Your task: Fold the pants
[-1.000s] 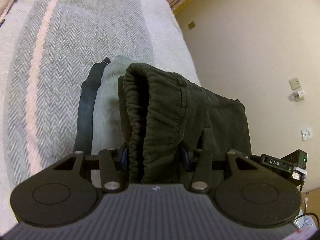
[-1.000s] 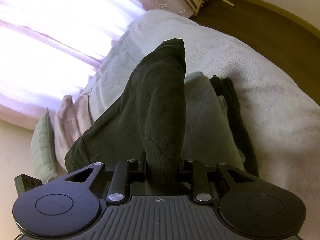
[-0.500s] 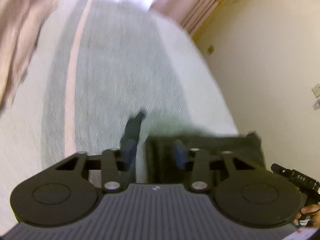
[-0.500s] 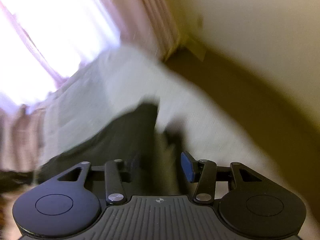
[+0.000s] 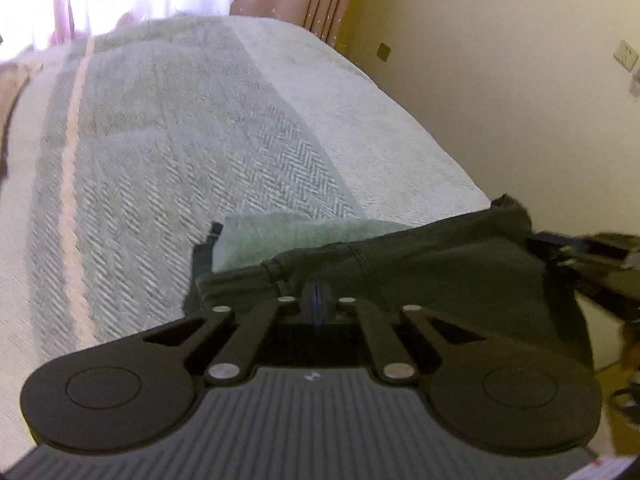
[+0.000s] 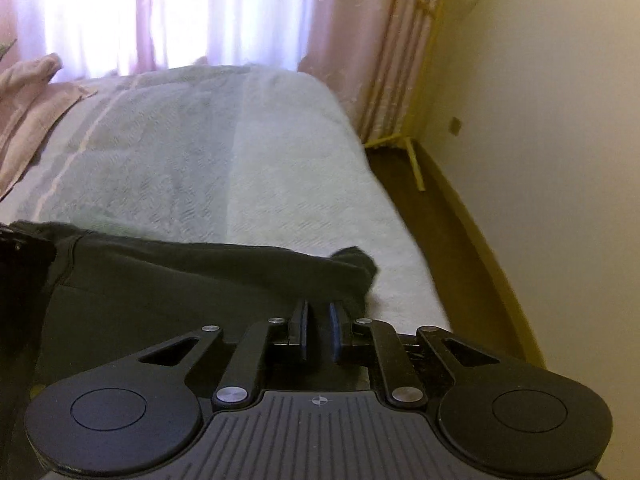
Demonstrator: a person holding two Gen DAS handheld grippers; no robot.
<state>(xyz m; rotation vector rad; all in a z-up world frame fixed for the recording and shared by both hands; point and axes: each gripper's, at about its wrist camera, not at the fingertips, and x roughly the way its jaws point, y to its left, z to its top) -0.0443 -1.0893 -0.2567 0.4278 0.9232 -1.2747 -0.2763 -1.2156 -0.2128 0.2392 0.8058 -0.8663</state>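
Pants (image 5: 440,264) dark, lying folded across my bed (image 5: 200,140), my left gripper (image 5: 317,300) pinched fully together with nothing between, my right gripper (image 6: 319,326) likewise closed narrow, empty, above the cloth.

both views sit close above the dark pants (image 5: 440,264) at the bed's (image 5: 180,140) near edge, tilted down and facing the curtains (image 6: 380,40). the left view is further left; both share pants, bed, curtains and wall (image 6: 540,120).
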